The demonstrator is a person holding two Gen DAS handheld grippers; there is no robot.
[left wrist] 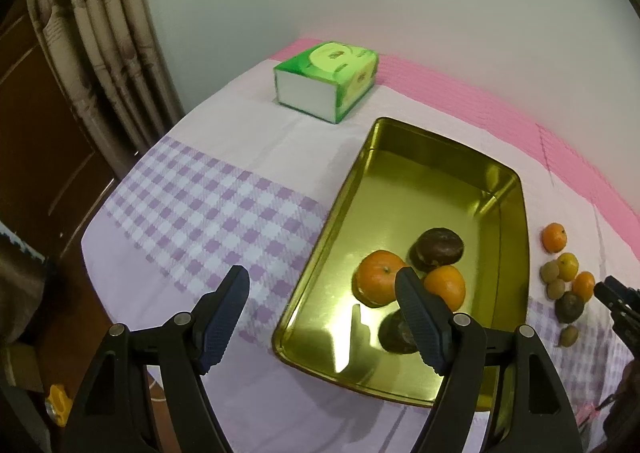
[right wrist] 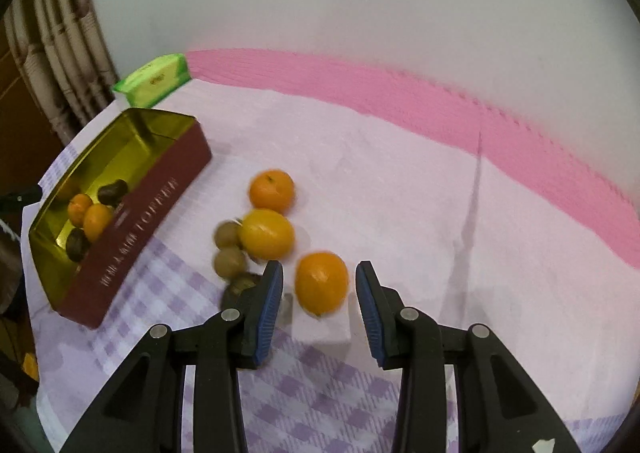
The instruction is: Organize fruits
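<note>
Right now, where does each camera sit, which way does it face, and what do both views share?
Left wrist: rides the left claw, faces down into the gold tin holding oranges; both open fingers show.
Right wrist: rides the right claw, faces down at an orange on the checked cloth, between its fingers.
Shared: tin, green tissue pack, checked cloth.

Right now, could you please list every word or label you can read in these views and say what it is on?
"TOFFEE": gold lettering on the red side of the tin; the word before it is blurred.
Small gold line lower on that side: unreadable.
Logos on the green tissue pack: too blurred to read.
</note>
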